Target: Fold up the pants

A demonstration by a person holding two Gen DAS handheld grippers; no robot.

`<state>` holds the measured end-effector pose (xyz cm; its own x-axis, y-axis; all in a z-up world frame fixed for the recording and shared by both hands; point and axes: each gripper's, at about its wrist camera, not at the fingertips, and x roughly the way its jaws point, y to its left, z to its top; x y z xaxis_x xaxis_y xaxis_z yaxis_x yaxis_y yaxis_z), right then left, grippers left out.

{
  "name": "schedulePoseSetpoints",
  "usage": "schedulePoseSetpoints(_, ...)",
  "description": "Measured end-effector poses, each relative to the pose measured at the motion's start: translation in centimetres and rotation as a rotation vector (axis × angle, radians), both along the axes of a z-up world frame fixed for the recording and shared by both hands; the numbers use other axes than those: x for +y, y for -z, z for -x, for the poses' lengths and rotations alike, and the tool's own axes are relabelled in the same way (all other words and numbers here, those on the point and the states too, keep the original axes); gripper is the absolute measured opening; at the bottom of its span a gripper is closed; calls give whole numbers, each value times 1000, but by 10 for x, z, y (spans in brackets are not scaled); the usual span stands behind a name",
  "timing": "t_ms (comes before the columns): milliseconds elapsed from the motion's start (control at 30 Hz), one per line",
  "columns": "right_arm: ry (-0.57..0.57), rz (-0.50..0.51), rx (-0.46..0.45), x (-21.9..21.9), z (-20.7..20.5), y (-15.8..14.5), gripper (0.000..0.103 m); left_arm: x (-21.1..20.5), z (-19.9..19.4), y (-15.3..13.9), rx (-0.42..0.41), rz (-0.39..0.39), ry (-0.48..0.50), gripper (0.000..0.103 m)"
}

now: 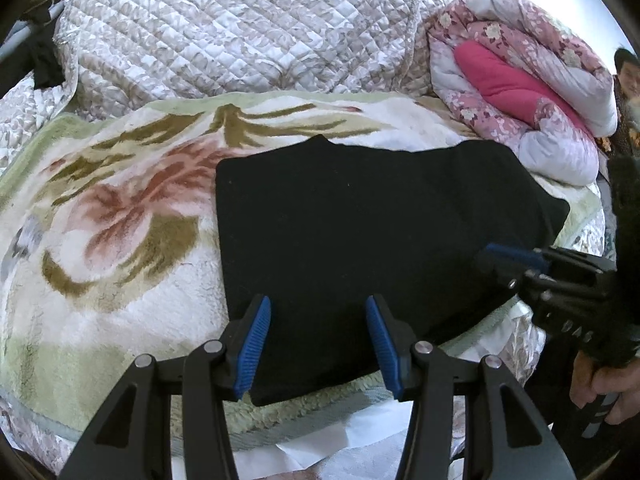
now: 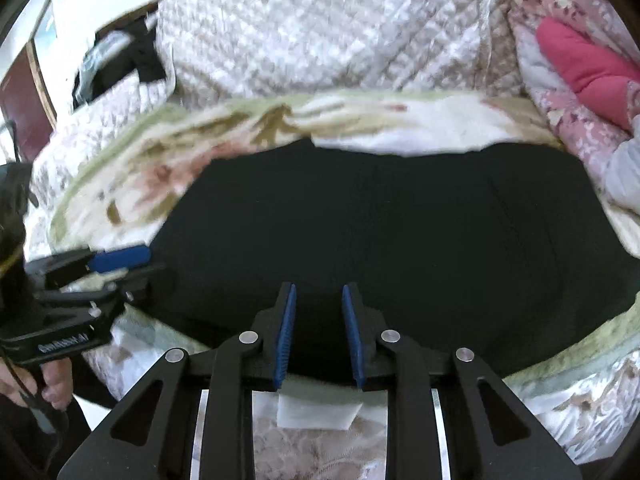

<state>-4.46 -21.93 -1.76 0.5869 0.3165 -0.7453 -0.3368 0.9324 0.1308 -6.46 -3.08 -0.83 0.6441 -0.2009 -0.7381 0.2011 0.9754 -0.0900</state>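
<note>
The black pants (image 1: 360, 220) lie folded into a thick rectangle on a floral fleece blanket (image 1: 112, 216). My left gripper (image 1: 319, 344) hangs over their near edge. Its jaws are wide apart and the flat cloth between them touches neither blue pad. My right gripper (image 2: 320, 332) is at the near edge further right, jaws drawn in to a narrow gap that black cloth (image 2: 400, 232) fills. In the left wrist view the right gripper (image 1: 516, 260) reaches in from the right over the pants' corner. The right wrist view shows the left gripper (image 2: 116, 260) at the pants' left end.
A quilted cream bedspread (image 1: 240, 28) rises behind the blanket. A rolled pink floral duvet (image 1: 520, 92) sits at the back right. A person (image 1: 626, 76) sits beyond it. Hands (image 1: 604, 380) hold both gripper handles. White paper (image 2: 316, 410) lies below the bed edge.
</note>
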Motion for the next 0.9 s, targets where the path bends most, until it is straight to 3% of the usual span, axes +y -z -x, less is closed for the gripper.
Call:
schedulePoseSetpoints(333, 30, 14, -4, -5, -1, 0, 24, -5, 3, 2, -4, -10, 10, 53)
schedulePoseSetpoints(567, 140, -6, -37, -27, -3, -10, 24, 6, 1, -2, -12, 39, -28, 52)
schedulePoseSetpoints(733, 65, -24, -56, -15, 5, -15, 24, 13, -2, -4, -7, 66, -46, 52)
schedulePoseSetpoints(833, 62, -30, -21, -15, 5, -8, 24, 8, 2, -4, -13, 65, -15, 40)
schedulePoseSetpoints(900, 79, -40, 15, -22, 1, -2, 24, 3, 3, -2, -6, 59, 12, 40)
